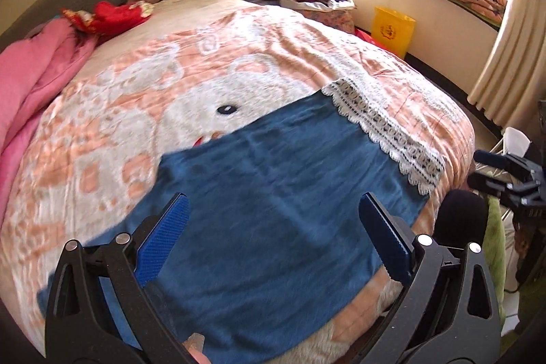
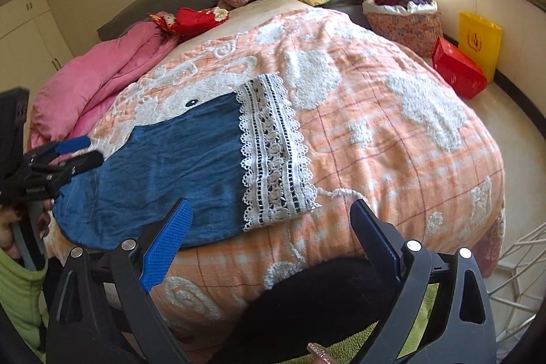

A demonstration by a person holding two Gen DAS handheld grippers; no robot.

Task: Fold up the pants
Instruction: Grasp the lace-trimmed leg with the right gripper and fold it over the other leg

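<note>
The blue lace-hemmed pants lie folded flat on the bed's orange blanket. Both the left gripper and right gripper hover spread, empty. I'd pinch both layers at the edge, then lift evenly.

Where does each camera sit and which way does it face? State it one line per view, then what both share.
Left wrist: on the left gripper, low over the near bed edge, facing the pants; its open fingers show, right gripper at right.
Right wrist: on the right gripper, facing the blanket beside the lace hem; green sleeve at left.
Shared: pants, hem, blanket, yellow bag.
</note>
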